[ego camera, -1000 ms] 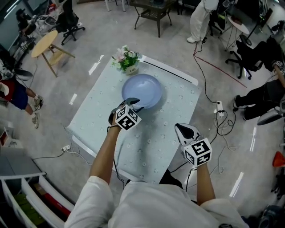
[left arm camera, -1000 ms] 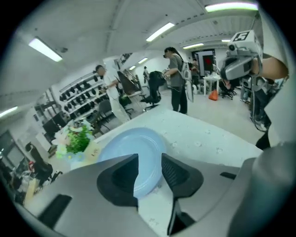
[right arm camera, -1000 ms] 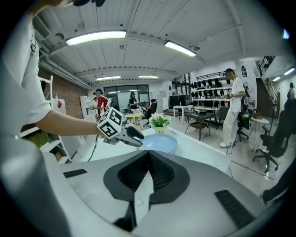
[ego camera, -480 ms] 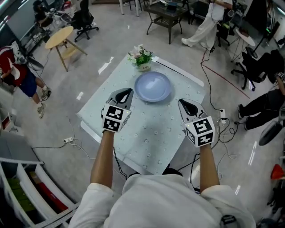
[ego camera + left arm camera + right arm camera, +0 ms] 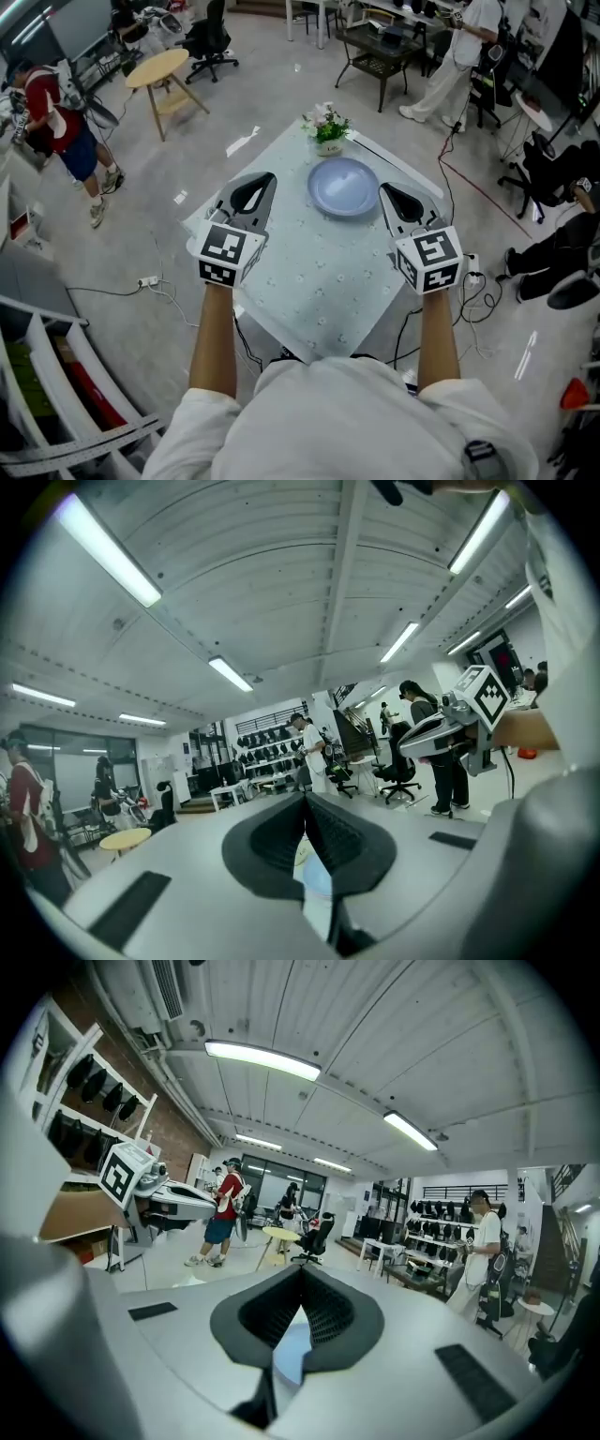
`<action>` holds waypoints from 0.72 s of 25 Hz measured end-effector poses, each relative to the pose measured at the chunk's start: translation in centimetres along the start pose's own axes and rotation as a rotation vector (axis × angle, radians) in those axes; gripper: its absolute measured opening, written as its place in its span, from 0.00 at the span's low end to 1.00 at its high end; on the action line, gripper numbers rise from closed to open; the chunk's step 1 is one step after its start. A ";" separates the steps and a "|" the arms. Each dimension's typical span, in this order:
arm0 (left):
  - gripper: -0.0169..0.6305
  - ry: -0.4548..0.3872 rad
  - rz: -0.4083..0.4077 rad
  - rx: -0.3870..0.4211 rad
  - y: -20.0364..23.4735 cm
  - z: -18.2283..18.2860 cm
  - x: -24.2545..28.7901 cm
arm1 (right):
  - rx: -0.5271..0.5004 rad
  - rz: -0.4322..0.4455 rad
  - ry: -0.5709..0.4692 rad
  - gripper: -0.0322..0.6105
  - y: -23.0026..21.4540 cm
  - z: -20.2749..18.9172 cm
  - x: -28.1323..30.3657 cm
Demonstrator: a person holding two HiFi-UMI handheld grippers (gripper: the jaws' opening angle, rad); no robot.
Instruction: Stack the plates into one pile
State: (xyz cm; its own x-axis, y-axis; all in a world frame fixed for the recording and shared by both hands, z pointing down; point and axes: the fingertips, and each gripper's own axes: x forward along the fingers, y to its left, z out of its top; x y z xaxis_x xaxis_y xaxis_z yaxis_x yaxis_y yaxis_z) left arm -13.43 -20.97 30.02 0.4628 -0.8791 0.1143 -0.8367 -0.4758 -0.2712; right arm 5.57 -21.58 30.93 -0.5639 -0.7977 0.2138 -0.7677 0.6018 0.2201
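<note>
Blue plate [image 5: 344, 186] flat on the counter [image 5: 309, 281], hollow up
Left gripper [image 5: 251, 193], right gripper [image 5: 399, 201] — jaws clenched, empty; only the head view shows the plate whole

The pale blue plate pile [image 5: 344, 186] is too small to count its plates.

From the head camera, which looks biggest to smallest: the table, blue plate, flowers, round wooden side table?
1. Table
2. Plate and side table: about alike. The side table stands farther off, so I won't rank them.
3. Flowers
</note>
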 end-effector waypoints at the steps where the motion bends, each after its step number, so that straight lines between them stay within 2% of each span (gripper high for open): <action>1: 0.05 -0.005 0.013 0.007 0.3 0.4 -0.6 | 0.003 0.002 -0.011 0.07 0.1 0.5 -0.1; 10: 0.05 -0.028 0.060 0.025 1.1 2.1 -3.1 | -0.007 0.008 -0.040 0.07 1.0 2.9 -1.1; 18: 0.06 -0.018 0.059 0.067 0.2 2.4 -3.2 | -0.010 0.000 -0.031 0.07 1.1 2.3 -1.6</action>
State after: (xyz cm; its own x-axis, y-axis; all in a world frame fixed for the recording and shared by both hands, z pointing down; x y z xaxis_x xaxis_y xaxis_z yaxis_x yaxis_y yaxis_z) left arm -14.40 -18.18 27.25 0.4193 -0.9044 0.0797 -0.8414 -0.4200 -0.3401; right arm 4.89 -19.70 28.61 -0.5736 -0.7982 0.1843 -0.7645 0.6024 0.2295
